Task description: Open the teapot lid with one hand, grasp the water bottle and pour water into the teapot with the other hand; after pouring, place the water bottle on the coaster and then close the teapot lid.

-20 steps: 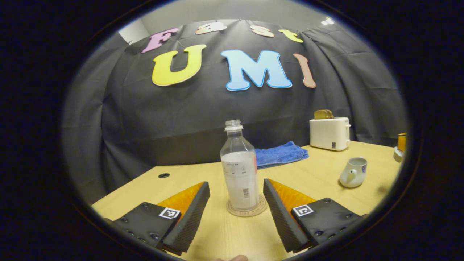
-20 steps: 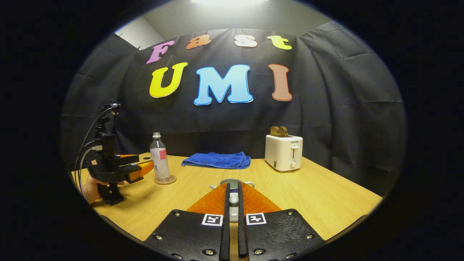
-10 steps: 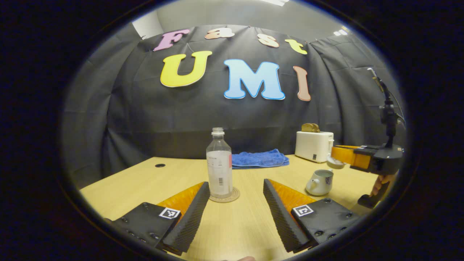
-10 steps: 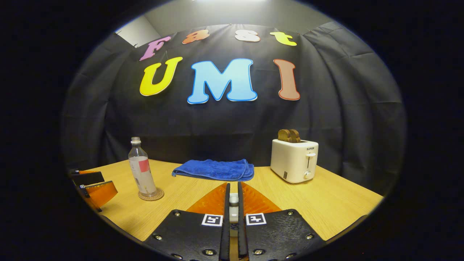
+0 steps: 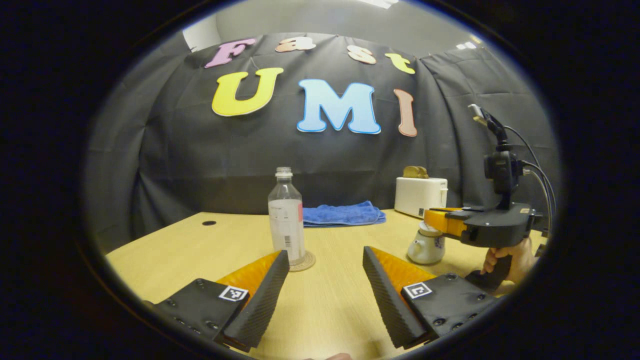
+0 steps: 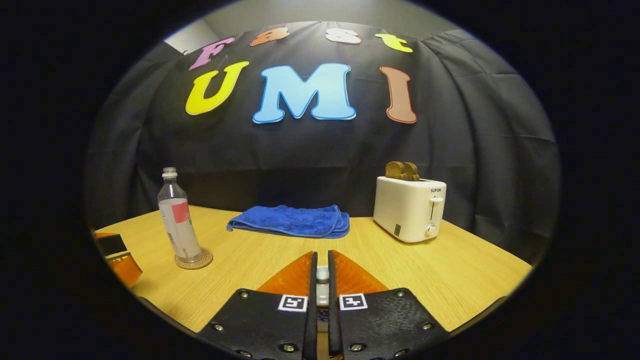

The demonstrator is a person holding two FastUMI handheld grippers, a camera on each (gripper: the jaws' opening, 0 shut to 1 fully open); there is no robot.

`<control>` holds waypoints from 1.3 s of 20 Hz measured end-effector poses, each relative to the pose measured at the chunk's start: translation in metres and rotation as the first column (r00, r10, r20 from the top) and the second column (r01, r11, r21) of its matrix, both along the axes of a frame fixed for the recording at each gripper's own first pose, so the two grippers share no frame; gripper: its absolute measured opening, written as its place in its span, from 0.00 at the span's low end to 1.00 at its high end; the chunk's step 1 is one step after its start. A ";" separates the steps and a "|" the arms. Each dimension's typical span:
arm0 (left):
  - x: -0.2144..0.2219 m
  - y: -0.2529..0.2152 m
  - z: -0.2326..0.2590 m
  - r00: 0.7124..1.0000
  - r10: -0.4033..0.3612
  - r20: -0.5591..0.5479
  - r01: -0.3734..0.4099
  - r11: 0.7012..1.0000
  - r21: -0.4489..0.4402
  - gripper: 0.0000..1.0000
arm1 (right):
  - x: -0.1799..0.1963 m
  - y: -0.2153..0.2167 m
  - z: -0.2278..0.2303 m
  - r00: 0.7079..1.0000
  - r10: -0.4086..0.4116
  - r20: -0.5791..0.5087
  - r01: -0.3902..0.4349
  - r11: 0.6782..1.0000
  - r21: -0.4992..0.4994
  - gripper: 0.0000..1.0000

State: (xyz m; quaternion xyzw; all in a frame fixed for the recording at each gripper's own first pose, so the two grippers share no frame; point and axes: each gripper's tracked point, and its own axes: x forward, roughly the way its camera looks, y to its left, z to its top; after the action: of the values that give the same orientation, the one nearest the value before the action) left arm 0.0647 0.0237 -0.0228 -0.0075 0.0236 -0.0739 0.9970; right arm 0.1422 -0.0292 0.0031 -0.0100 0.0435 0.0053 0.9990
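Bottle [image 5: 286, 215]: on coaster [image 5: 303, 261], ahead of the left gripper [image 5: 325, 295], jaws apart, empty. Right gripper [image 6: 322, 300]: clamped on lid knob [image 6: 322, 274], lid seemingly resting on teapot [image 5: 426, 246]. Left: release.

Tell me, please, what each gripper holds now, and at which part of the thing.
The right gripper is shut on the teapot lid, pinching its knob. The left gripper is open and holds nothing.
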 end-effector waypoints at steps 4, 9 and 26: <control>0.001 0.000 0.000 1.000 -0.004 -0.002 0.004 1.000 -0.004 1.00 | 0.003 0.000 -0.009 1.000 -0.005 -0.022 0.005 1.000 0.008 0.09; -0.001 0.002 0.002 1.000 0.010 0.003 -0.010 1.000 0.004 1.00 | -0.008 -0.010 0.000 0.998 -0.054 -0.020 0.054 0.999 -0.004 0.31; -0.061 -0.020 0.010 0.990 0.129 0.054 -0.129 0.992 -0.002 1.00 | -0.153 0.026 -0.002 0.998 -0.016 0.061 0.014 0.999 0.034 0.95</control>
State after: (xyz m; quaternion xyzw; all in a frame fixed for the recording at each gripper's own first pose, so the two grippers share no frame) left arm 0.0040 0.0038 -0.0130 -0.0063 -0.0041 -0.0094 0.9999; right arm -0.0109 -0.0033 0.0013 0.0068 0.0131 -0.0016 0.9999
